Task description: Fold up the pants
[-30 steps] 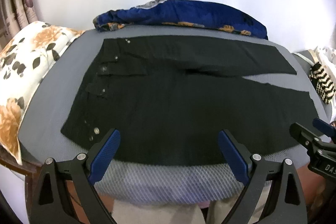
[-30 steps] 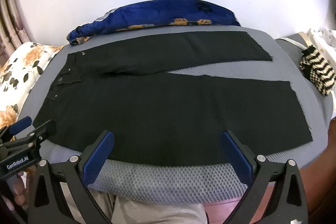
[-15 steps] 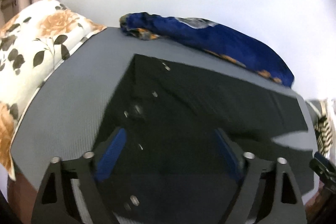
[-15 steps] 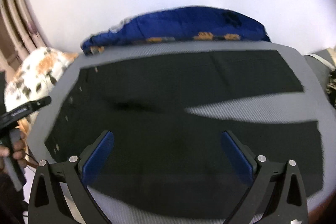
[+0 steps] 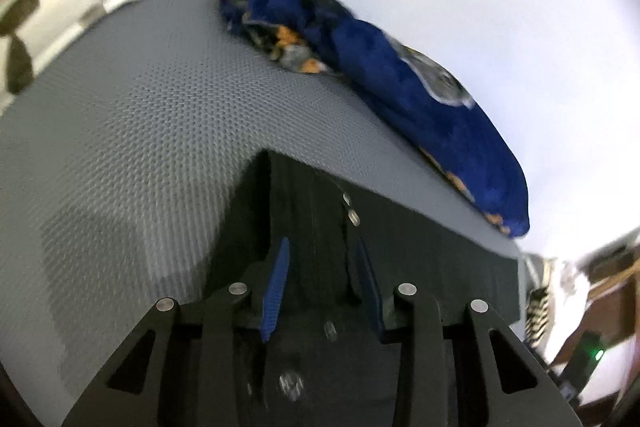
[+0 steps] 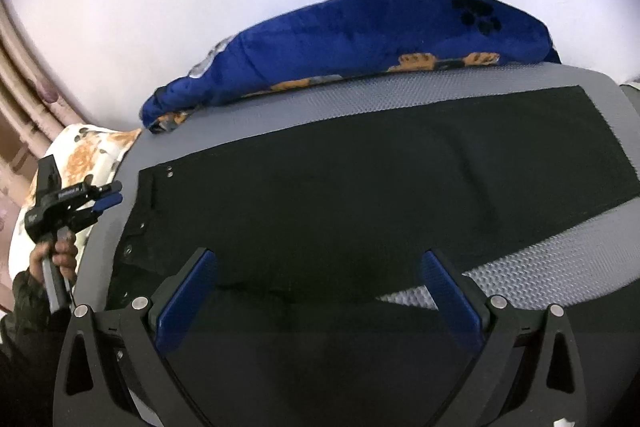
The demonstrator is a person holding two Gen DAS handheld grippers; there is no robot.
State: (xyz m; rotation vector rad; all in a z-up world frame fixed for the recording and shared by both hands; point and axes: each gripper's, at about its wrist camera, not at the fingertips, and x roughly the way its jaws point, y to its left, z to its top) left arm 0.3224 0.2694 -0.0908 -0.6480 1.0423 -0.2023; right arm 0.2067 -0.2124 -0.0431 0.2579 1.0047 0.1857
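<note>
The black pants (image 6: 360, 195) are laid flat on the grey mesh surface (image 6: 520, 279), waistband toward the left and legs running to the right. The two legs are seen parted, with a wedge of grey mesh showing between them on the right. Small metal buttons are seen at the waistband corner.

The left gripper (image 5: 320, 267) is held low over the far waistband corner of the pants (image 5: 400, 247). Its blue fingers (image 5: 276, 287) are drawn close together with dark fabric between them; the view is blurred, so whether the cloth is actually pinched cannot be told for certain. In the right wrist view, the same gripper (image 6: 106, 199) is seen at the left edge of the surface, held in a hand (image 6: 60, 251), with its tips nearly together.

The right gripper (image 6: 320, 299) is held over the crotch area of the pants, its blue fingers (image 6: 184, 303) spread wide apart and nothing held between them.

A blue blanket (image 6: 360, 43) is bunched along the far edge of the surface. A floral pillow (image 6: 80, 155) is seen at the left end. No container is in view.
</note>
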